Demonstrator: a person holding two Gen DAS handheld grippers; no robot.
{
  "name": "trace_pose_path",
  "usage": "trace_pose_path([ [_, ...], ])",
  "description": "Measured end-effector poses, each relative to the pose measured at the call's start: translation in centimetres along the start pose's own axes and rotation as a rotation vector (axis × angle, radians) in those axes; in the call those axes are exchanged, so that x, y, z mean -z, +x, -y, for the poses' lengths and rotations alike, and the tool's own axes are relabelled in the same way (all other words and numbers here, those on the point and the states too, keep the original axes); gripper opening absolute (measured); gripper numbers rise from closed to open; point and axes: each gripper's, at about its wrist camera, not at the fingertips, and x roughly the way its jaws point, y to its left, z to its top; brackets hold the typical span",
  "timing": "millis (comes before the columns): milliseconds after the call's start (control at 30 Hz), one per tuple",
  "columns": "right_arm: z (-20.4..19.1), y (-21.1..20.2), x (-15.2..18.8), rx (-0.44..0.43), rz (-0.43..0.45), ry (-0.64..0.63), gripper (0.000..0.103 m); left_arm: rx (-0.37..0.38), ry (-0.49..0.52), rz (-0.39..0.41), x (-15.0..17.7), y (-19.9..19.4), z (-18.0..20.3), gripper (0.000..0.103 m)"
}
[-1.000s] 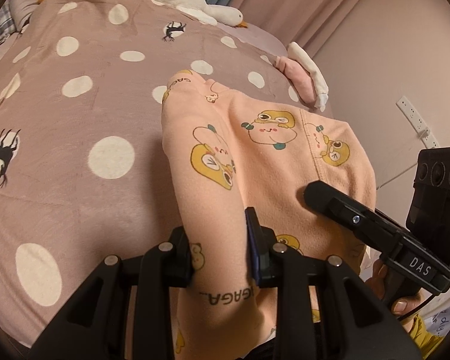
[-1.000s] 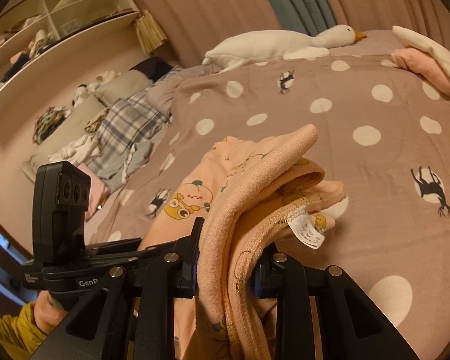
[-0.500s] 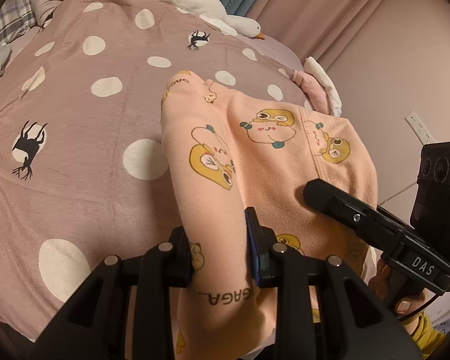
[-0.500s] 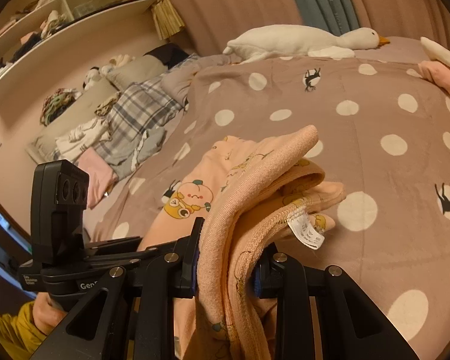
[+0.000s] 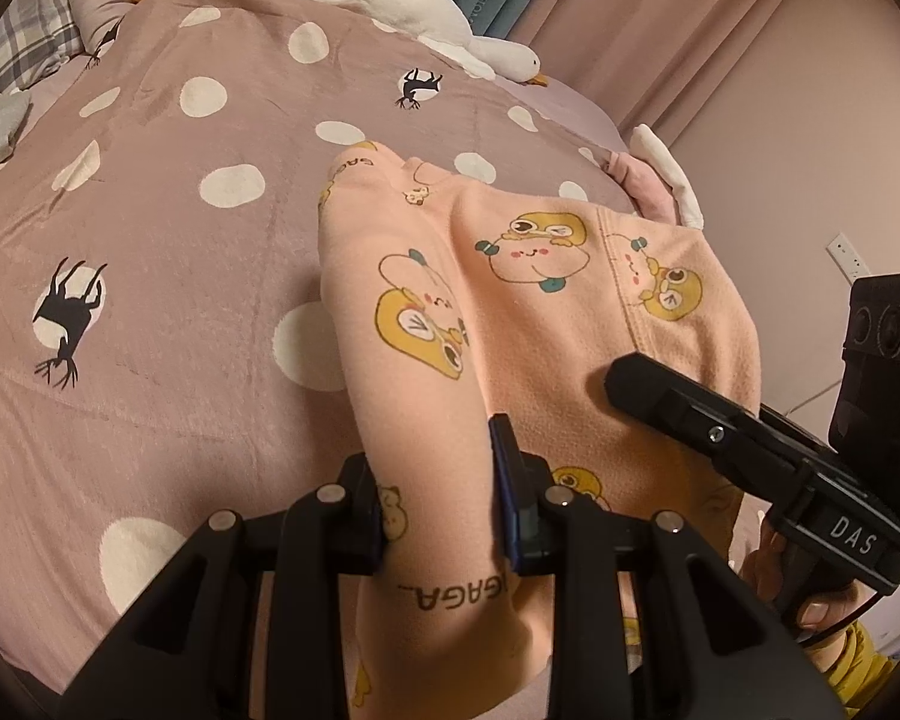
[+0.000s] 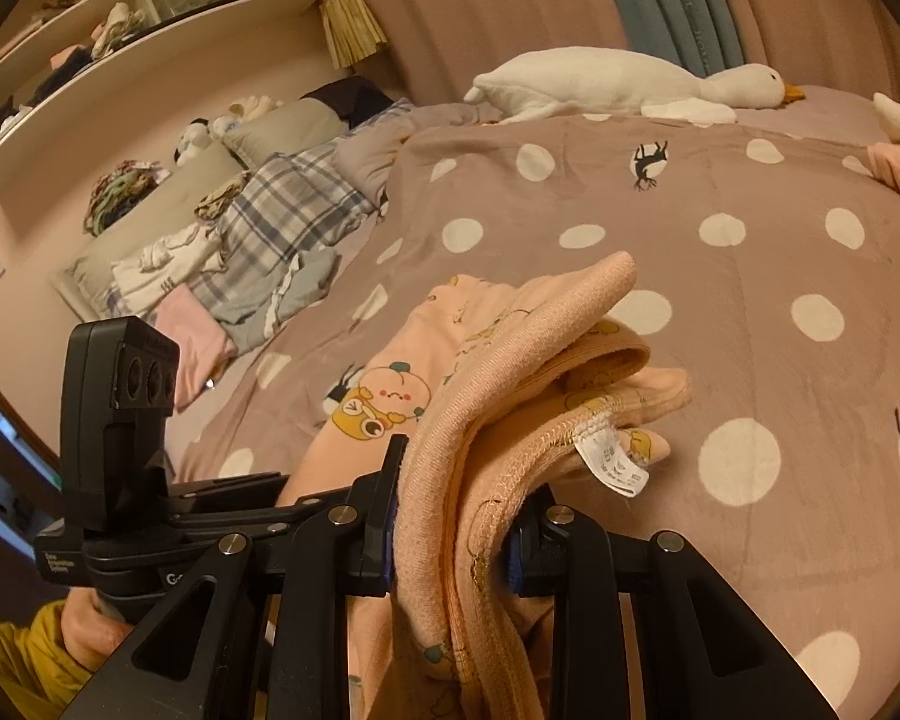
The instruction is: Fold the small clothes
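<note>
A small peach garment (image 5: 540,312) printed with yellow cartoon figures hangs over the spotted bedspread (image 5: 168,276), held up by both grippers. My left gripper (image 5: 441,480) is shut on a fold of its near edge. In the right wrist view my right gripper (image 6: 453,516) is shut on the bunched ribbed hem of the garment (image 6: 510,372), with a white care label (image 6: 612,462) hanging beside it. The right gripper (image 5: 720,426) reaches over the cloth in the left wrist view, and the left gripper's body (image 6: 126,420) shows at the left of the right wrist view.
A white plush goose (image 6: 618,84) lies along the far side of the bed. Folded pink and white clothes (image 5: 660,180) sit at the bed's right edge. Plaid bedding and loose clothes (image 6: 258,222) pile at the left under wall shelves (image 6: 120,12). Curtains (image 5: 630,12) hang behind.
Both grippers have shifted sideways over the bed with the garment still held between them; the bedspread's spots slid to the right in both views. The grips are unchanged.
</note>
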Motion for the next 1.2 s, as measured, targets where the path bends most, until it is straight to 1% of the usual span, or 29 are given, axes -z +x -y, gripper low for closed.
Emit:
trace_pose_path([
  [367,0.1,1.8,-0.6,-0.009,-0.016,0.013,0.028,-0.021,-0.007,-0.015,-1.8,1.9,-1.4,0.028],
  [733,0.8,3.9,-1.5,-0.010,-0.025,0.024,0.028,-0.027,-0.016,-0.024,-3.8,4.0,-3.3,0.028],
  [1200,1.9,6.0,-2.6,-0.001,-0.044,0.027,0.028,-0.033,-0.027,-0.043,-5.3,6.2,-4.5,0.027],
])
